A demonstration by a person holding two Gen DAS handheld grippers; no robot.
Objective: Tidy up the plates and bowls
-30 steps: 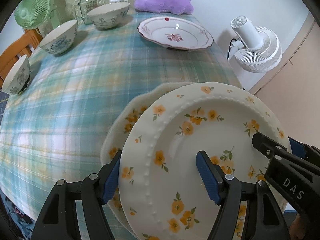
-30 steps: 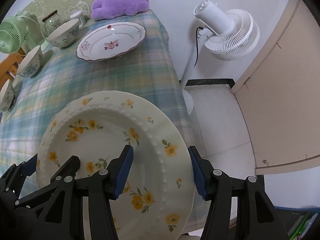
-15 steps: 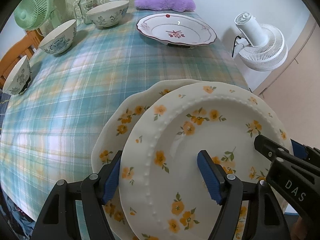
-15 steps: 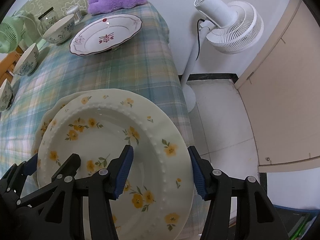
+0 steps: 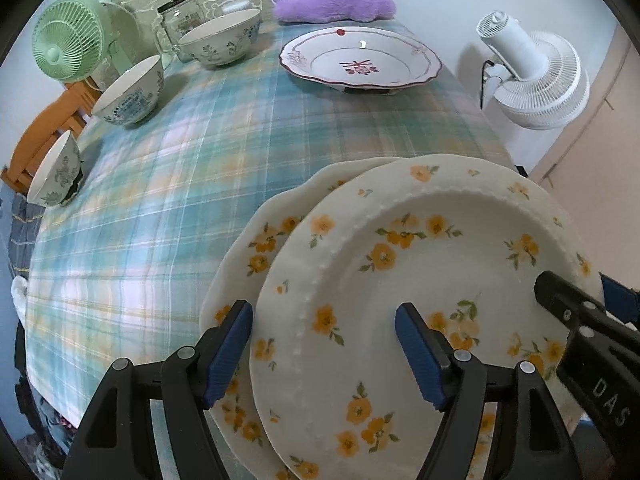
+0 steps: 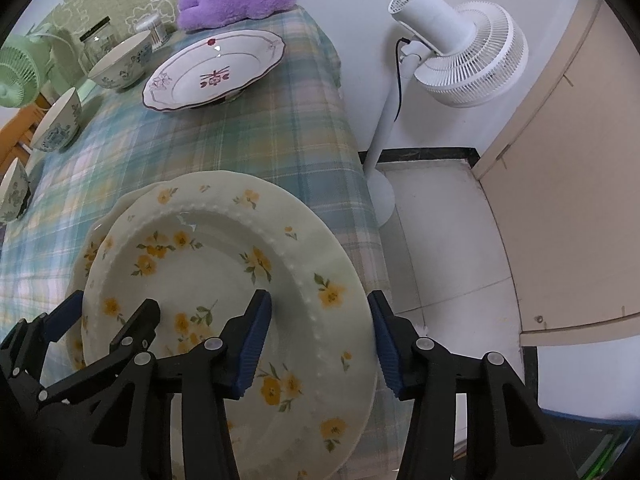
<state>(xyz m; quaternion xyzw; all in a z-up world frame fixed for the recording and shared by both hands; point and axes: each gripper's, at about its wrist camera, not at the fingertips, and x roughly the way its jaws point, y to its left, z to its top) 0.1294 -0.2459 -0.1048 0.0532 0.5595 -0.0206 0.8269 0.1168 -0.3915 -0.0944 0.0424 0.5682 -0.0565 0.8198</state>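
I've got the top plate (image 5: pixel 432 280) w/ yellow flowers between both grippers: left gripper (image 5: pixel 324 354) straddles its left rim, one pad outside the edge, the other over the plate's well; right gripper (image 6: pixel 316 344) does the same on the right rim. Both sets of jaws look spread wide w/ the rim in the gap, and I can't tell if any pad actually presses the plate, so I treat it as cradled rather than pinched. The plate sits over a second flowered plate (image 5: pixel 256 248) at the near right corner of the worktop (image 5: pixel 168 184), offset a bit to the right, so the lower one's scalloped edge shows on the left. I can't tell if the two are touching yet. My guess: the step is seating top on bottom. To do it well I'd keep both sides level, nudge left till the rims line up, lower slow, let go only once it rests flat. Risk: the stack is close to the worktop edge, floor right below on the right, so no sideways shove. Further back, the red-pattern plate (image 5: pixel 360 60) and three bowls (image 5: pixel 132 92) (image 5: pixel 220 42) (image 5: pixel 54 176) are still apart, so plenty left to sort.
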